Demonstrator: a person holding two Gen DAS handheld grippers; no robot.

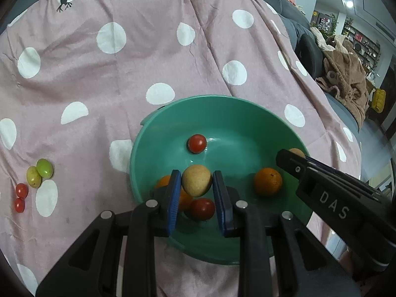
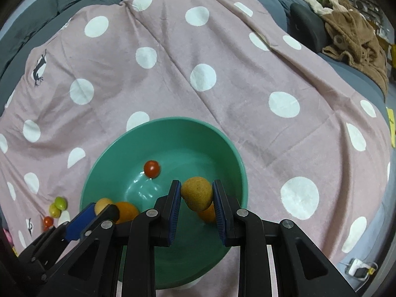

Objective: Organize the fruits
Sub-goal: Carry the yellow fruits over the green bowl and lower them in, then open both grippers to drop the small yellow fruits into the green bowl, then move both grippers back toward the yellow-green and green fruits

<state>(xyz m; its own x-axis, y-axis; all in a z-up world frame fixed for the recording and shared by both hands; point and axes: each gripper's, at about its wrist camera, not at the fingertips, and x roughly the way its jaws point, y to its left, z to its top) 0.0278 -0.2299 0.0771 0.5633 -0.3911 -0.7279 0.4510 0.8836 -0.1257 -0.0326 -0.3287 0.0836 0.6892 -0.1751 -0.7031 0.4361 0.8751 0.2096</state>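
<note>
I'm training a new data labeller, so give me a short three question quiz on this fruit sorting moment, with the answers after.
1. True or false: both grippers are empty.
2. Where do the two green fruits lie: A in the green bowl, B on the spotted cloth, C in a gripper?
3. What does the left gripper hold over the bowl?

Key
1. False: the left gripper and the right gripper each grip a tan round fruit.
2. B, beside two small red fruits.
3. A tan round fruit.
</note>
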